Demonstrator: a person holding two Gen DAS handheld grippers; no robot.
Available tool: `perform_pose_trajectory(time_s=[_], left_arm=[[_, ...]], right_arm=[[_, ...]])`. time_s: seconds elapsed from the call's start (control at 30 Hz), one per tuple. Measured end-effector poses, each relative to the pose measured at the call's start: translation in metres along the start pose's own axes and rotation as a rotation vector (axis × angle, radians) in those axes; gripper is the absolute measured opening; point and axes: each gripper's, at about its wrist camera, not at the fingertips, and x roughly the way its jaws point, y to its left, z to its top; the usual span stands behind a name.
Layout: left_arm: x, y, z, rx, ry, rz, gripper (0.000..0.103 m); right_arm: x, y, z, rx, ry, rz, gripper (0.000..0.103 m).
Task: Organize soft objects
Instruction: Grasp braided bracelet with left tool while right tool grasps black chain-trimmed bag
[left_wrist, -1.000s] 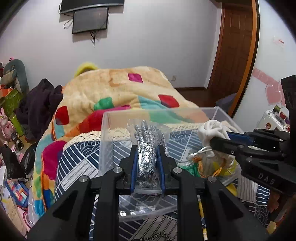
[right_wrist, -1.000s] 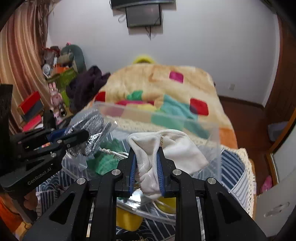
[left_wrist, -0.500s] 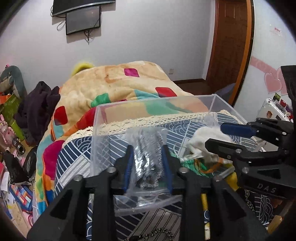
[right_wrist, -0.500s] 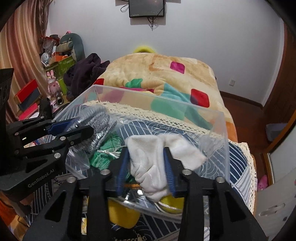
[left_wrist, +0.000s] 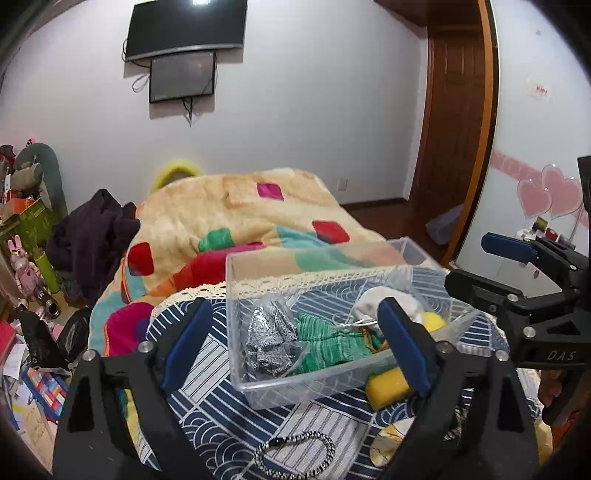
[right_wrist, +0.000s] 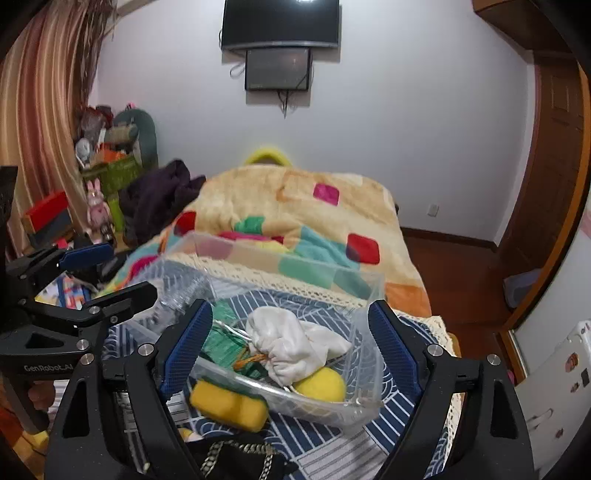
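Bin (left_wrist: 236, 325) long axis left-right, both tools spread, empty.

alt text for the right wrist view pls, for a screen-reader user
The right gripper hangs wide open over a clear plastic bin holding a white cloth pouch, a green knit item and a yellow ball. A yellow sponge lies just outside; the open left gripper is alongside.

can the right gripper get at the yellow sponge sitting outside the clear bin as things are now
Probably yes. The right gripper is open and empty, and the yellow sponge lies on the striped cloth just below its left finger, outside the clear bin, with nothing covering it.
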Motion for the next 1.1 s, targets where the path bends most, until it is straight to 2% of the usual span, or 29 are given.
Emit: perform_pose_trajectory(time_s=[0.07,0.13,0.23,0.43,0.7,0.8,1.07,1.1], left_arm=[[-0.012,0.0,-0.002,0.002,-0.02,0.0,0.097],[-0.021,0.0,-0.006,0.011,-0.028,0.01,0.098],[-0.028,0.0,-0.017,0.029,-0.018,0.021,0.099],[-0.029,0.003,-0.046,0.033,0.053,0.019,0.099],[-0.01,0.005,-0.093,0.023,0.192,0.023,0.099],[0.0,0.006,-0.105,0.013,0.236,0.028,0.099],[0.013,0.005,-0.114,0.014,0.256,0.048,0.098],[0.014,0.005,-0.114,0.008,0.253,0.042,0.093]], right_arm=[[-0.011,0.002,0.0,0.005,-0.027,0.007,0.087],[-0.018,0.004,-0.003,0.005,-0.044,0.013,0.095],[-0.027,0.008,-0.011,0.003,-0.069,0.015,0.102],[-0.028,0.019,-0.037,-0.001,-0.036,0.038,0.102],[-0.009,0.03,-0.078,0.023,0.101,0.102,0.102],[-0.001,0.031,-0.088,0.022,0.142,0.101,0.102],[-0.003,0.01,-0.1,0.078,0.158,0.079,0.101],[-0.004,0.008,-0.102,0.083,0.159,0.078,0.096]])
